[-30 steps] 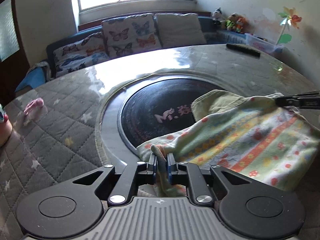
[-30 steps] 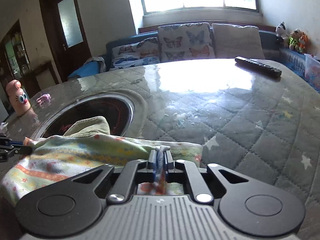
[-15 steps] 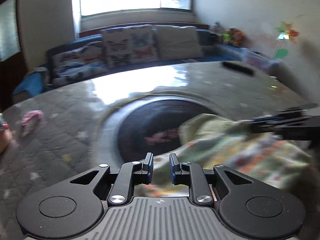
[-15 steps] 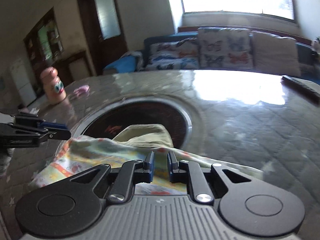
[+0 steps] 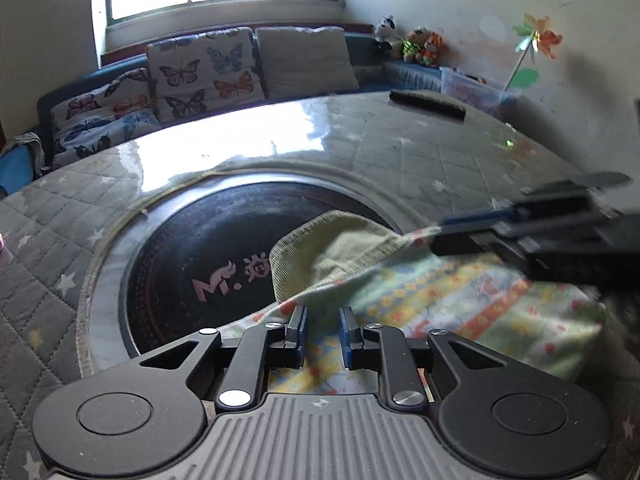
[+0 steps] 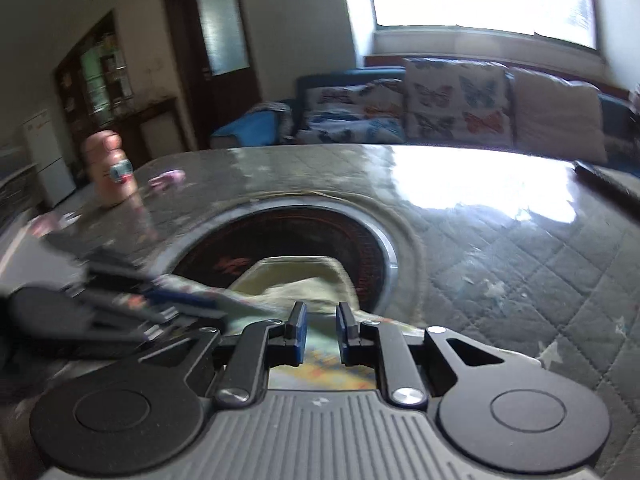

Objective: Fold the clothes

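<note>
Big round table (image 5: 400, 152) under a grey quilted star-print cover and glossy clear sheet, black round cooktop (image 5: 200, 248) sunk in the middle. Patterned pastel garment (image 5: 460, 300) half over it, black remote (image 5: 428, 103) far side, peach figurine (image 6: 110, 172) and small pink thing (image 6: 166, 178) too.

Both let go: left hand-held gripper (image 5: 323, 322) dropped the garment (image 5: 460, 300) hem it pinched a second ago; right hand-held gripper (image 6: 320, 318) released too, jaws opening, nothing clamped, cloth lying below.

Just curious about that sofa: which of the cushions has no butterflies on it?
The plain beige cushion, right of the upright butterfly cushion; the others all carry butterfly prints.
</note>
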{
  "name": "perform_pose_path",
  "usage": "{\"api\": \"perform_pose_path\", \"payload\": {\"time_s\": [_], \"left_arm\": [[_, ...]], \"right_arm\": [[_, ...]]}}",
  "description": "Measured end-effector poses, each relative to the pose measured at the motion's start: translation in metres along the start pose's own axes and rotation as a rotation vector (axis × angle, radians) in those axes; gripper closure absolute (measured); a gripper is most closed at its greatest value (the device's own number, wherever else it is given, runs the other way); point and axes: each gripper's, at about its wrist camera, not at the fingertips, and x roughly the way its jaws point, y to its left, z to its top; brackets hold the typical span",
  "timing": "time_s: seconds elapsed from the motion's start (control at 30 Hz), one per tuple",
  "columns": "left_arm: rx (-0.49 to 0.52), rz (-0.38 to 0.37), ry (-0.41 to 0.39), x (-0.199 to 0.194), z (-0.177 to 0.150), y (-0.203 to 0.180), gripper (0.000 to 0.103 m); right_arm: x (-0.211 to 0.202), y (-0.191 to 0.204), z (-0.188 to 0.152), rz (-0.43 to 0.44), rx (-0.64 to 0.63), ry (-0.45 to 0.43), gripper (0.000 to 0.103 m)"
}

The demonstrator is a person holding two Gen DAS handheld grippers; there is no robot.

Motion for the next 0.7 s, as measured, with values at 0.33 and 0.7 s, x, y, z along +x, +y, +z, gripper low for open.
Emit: {"api": "perform_pose_path", "payload": {"time_s": [0.33,0.7], "left_arm": [[0.041,-0.062,-0.124,-0.076,-0.039,-0.018,0.083],[0.006,-0.002,-0.074,-0.078,-0.08,-0.023,0.082]], "right_arm": [[-0.027,0.045,-0.022,0.118,-0.181,0.022,0.076],[-0.018,0.074,-0.047,0.114,-0.27,0.043,0.076]]}}
